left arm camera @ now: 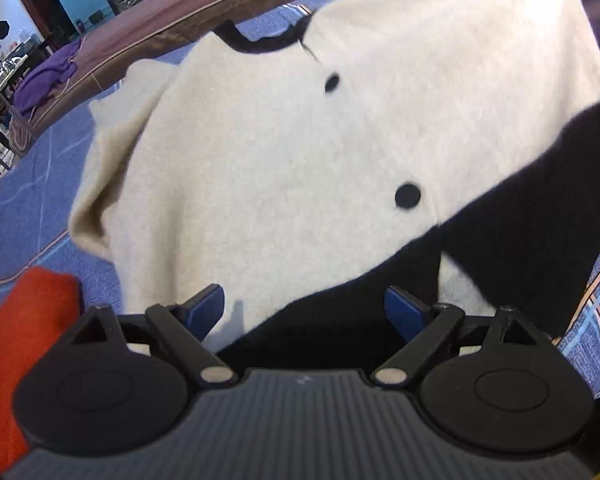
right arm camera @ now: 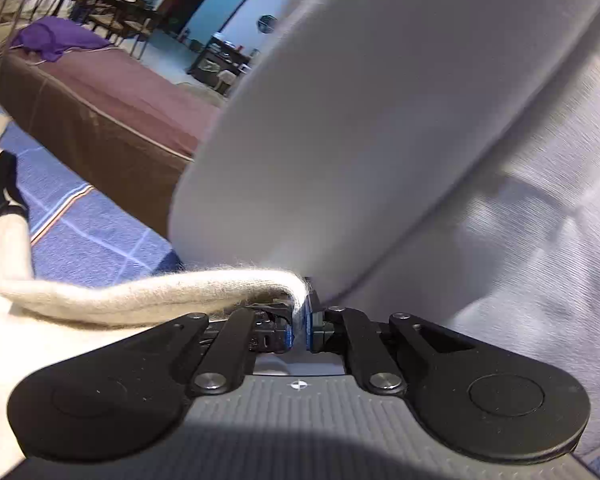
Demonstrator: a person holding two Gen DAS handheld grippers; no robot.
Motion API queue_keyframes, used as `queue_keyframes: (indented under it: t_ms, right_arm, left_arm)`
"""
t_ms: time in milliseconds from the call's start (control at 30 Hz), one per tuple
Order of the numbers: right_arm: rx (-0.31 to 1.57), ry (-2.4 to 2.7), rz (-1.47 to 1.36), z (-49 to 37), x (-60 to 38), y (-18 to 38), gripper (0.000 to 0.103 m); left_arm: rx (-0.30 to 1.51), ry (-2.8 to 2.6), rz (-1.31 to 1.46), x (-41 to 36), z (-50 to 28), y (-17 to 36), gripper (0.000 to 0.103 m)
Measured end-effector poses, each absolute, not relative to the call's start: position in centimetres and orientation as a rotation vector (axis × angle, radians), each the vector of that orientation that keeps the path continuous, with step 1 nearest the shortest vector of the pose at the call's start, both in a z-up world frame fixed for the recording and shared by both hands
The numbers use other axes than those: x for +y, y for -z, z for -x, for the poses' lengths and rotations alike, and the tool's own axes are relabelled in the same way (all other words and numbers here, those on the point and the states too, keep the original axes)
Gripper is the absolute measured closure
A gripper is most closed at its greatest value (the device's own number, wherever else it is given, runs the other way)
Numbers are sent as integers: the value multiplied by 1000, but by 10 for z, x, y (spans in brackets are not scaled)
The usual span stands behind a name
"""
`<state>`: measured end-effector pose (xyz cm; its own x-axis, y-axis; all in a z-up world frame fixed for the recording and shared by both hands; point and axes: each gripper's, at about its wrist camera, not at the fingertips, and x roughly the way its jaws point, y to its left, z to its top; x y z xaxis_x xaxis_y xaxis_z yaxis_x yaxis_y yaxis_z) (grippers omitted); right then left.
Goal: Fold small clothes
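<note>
A cream knitted cardigan [left arm camera: 280, 152] with black buttons [left arm camera: 407, 195], a black neckline and a wide black hem band [left arm camera: 520, 200] lies on a blue plaid sheet [left arm camera: 32, 200]. My left gripper [left arm camera: 304, 306] hangs open right over the hem band, blue pads wide apart, and they clamp no cloth. In the right wrist view my right gripper [right arm camera: 299, 326] is shut on a folded cream edge of the cardigan [right arm camera: 140, 296], which trails off to the left above the sheet [right arm camera: 80, 232].
An orange-red cloth [left arm camera: 28, 340] lies at the left gripper's near left. A brown mattress [right arm camera: 112, 112] borders the sheet, with a purple garment [right arm camera: 56, 38] on it. A large blurred pale cloth [right arm camera: 400, 120] fills the right wrist view ahead.
</note>
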<state>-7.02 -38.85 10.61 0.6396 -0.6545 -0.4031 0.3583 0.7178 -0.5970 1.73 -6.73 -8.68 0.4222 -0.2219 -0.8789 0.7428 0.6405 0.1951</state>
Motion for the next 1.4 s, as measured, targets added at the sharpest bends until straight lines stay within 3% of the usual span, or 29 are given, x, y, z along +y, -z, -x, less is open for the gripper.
queue_keyframes:
  t_ms: [100,167,233,467,500,533,600,633,667,900,1133,1200,1400]
  right_arm:
    - [665,634,424,80,-405,-107,95]
    - [694,613,290,83,-412,-93,95]
    - [711,588,137,85,-419,-74,94]
    - [617,488,-392,70,-423,-35,93]
    - [602,465,-404,64,-413,-37,88]
    - [590,448,-409,59,-406,-37,81]
    - [578,396,-437,51,-393,-41,46]
    - [572,375,-445,49,-386,-39,16]
    - [561,362,-430,48,-375,-37,8]
    - [643,159,-195,76,-293,0,0]
    - [849,176,-253,130,-291,66,0]
    - [854,162,-212,141,-287,70,6]
    - [834,102,178,167,-229,61,0]
  left_arm:
    - [1041,672,-627,-83,-16,112,14]
    - [1016,654,-623,-84,-13,116,4]
    - [1007,644,-639,-83,-12,117,0]
    - [1123,633,-540,-52,-24,109,0]
    - [1109,632,-539,-45,-21,103,0]
    - [1088,630,-539,-39,-18,96,0]
    - [1034,614,-540,-19,-12,79,0]
    - [1012,594,-537,-8,-11,69,0]
    - [996,574,-530,2,-11,62,0]
    - [1020,486,-391,79,-25,45,0]
    - [1157,494,-262,94,-35,85,2]
    - [1164,489,-285,89,-32,84,2]
    - [1126,500,-377,86,-14,74,0]
